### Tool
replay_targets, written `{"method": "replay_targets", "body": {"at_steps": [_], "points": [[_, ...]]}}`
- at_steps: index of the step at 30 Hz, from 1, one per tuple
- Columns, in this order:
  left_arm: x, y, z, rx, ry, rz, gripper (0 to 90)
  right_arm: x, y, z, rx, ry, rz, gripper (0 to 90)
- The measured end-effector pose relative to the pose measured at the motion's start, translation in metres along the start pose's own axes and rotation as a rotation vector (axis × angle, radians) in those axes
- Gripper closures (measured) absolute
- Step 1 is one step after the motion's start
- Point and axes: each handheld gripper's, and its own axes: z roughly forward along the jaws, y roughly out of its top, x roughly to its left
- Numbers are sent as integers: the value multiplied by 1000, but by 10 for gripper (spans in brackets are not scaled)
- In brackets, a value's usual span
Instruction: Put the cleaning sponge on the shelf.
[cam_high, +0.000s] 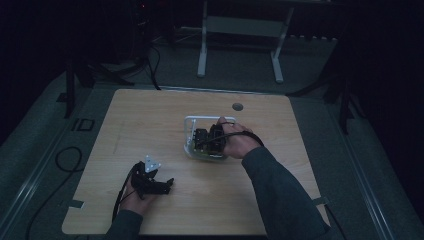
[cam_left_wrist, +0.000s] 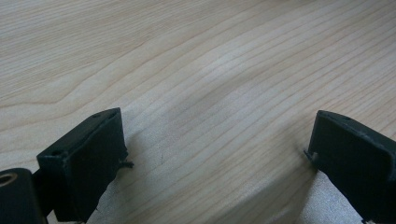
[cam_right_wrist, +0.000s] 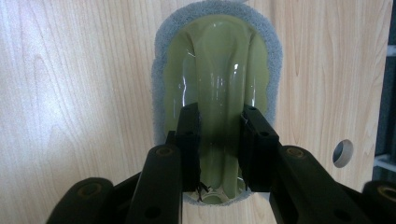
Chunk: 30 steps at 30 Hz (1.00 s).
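Sponge (cam_right_wrist: 215, 60) is the thing being worked on: one soft pad with a fuzzy grey edge and a shiny yellow-green middle that is looking wet or wrapped in clear plastic. It is long and rounded like an egg. In the high view it is lying near the middle of the worktop (cam_high: 150, 120), and it is looking like a pale, clear-edged pack (cam_high: 192, 132) there.

On the left, one left gripper (cam_high: 167, 184) is resting low on the bare wood, well apart from the sponge. Its two black fingers (cam_left_wrist: 88, 154) are standing wide open, with nothing between them but smooth, pale wood with long wavy lines.

On the right, one right gripper (cam_right_wrist: 219, 140) is sitting over the sponge, held by a hand (cam_high: 239, 142) in a dark sleeve. Its two black fingers (cam_right_wrist: 189, 140) are pressing in on the raised shiny middle from both sides, gripping it. The fingers are flat, blocky and dull.

One small round hole (cam_right_wrist: 343, 153) is showing in the wood, beside the sponge.
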Motion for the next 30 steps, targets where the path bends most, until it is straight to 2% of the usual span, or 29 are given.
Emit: {"method": "replay_targets", "body": {"at_steps": [15,21,30], "points": [[0,0,0,1,-1,2,41,-1,4,4,1,-20,-40,720],[0,0,0,1,0,2,41,1,7,7,22,-39,-70,720],[0,0,0,1,-2,2,41,-1,9,13,33,-49,-70,720]]}}
